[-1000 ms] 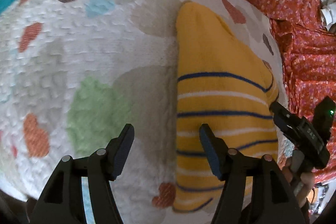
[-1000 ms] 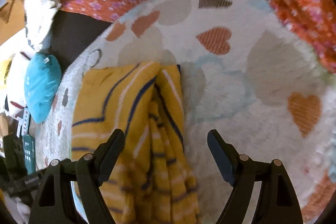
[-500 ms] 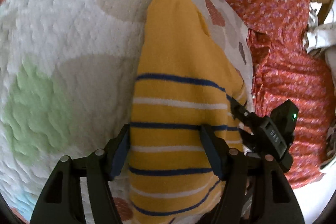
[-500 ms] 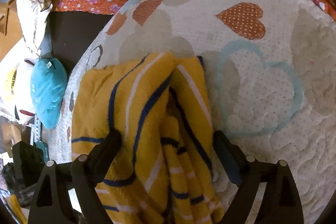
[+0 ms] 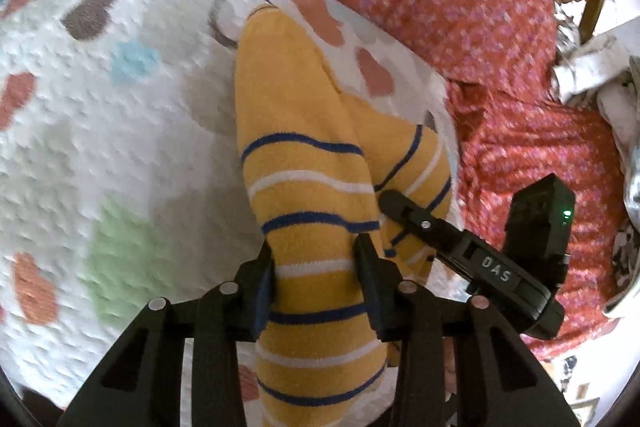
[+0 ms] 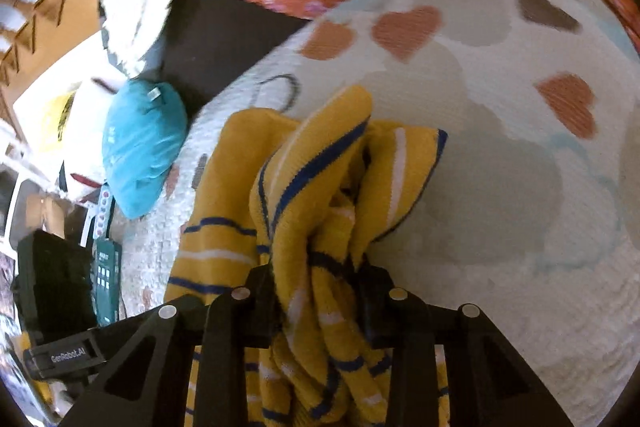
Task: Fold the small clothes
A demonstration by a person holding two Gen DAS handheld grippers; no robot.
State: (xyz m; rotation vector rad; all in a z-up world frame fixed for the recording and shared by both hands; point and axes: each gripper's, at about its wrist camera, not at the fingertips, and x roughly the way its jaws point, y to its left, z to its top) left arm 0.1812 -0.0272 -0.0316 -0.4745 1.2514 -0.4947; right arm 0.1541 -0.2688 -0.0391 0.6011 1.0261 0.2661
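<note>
Yellow striped garment [image 5: 304, 163] bunched between both closing jaws – left, right

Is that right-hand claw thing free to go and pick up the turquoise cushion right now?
Probably not: the right gripper is closing on bunched yellow striped garment, and the turquoise cushion lies off beyond the quilt's edge.

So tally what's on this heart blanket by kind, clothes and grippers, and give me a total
Yellow striped garment: 1
Grippers closing on it: 2, the left gripper and the right gripper
Teal bundle beside the heart blanket, not on it: 1
Total: 4
</note>
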